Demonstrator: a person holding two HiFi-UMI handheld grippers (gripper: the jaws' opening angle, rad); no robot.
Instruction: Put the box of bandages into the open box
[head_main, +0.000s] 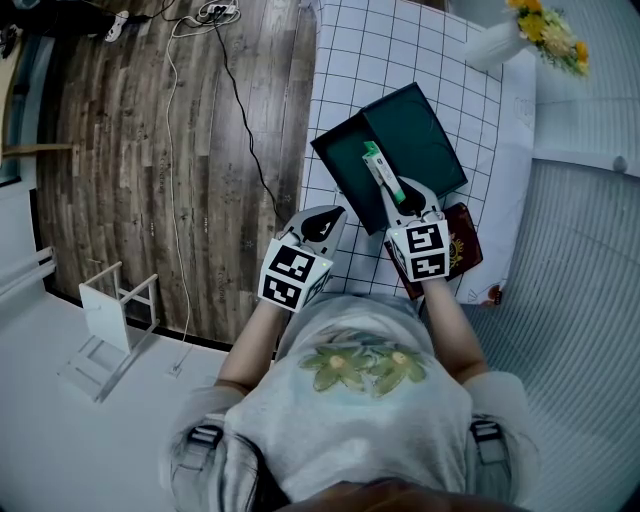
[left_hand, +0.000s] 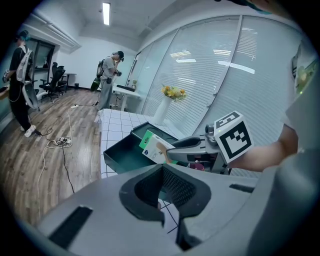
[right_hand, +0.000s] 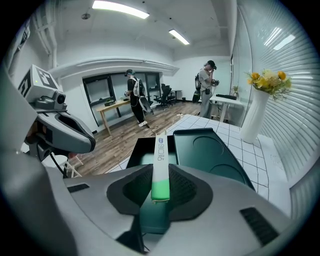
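Observation:
The bandage box (head_main: 378, 168), thin, white with a green end, is held edge-on over the dark green open box (head_main: 335, 160). My right gripper (head_main: 393, 188) is shut on the bandage box's green end and points down toward the tray. In the right gripper view the bandage box (right_hand: 160, 160) sticks out from my right gripper (right_hand: 161, 200) above the tray (right_hand: 142, 150). My left gripper (head_main: 325, 222) hangs near the table's left edge, shut with nothing in it. From the left gripper view (left_hand: 167, 192) the bandage box (left_hand: 154, 146) shows in the right gripper (left_hand: 175, 150) above the open box (left_hand: 120, 155).
The box's lid (head_main: 415, 130) lies open beside the tray. A dark red booklet (head_main: 462, 250) lies on the gridded tablecloth (head_main: 400, 50) near the front edge. A white vase with yellow flowers (head_main: 520, 30) stands at the back. Cables (head_main: 175, 150) and a white stool (head_main: 110, 310) are on the wooden floor at left.

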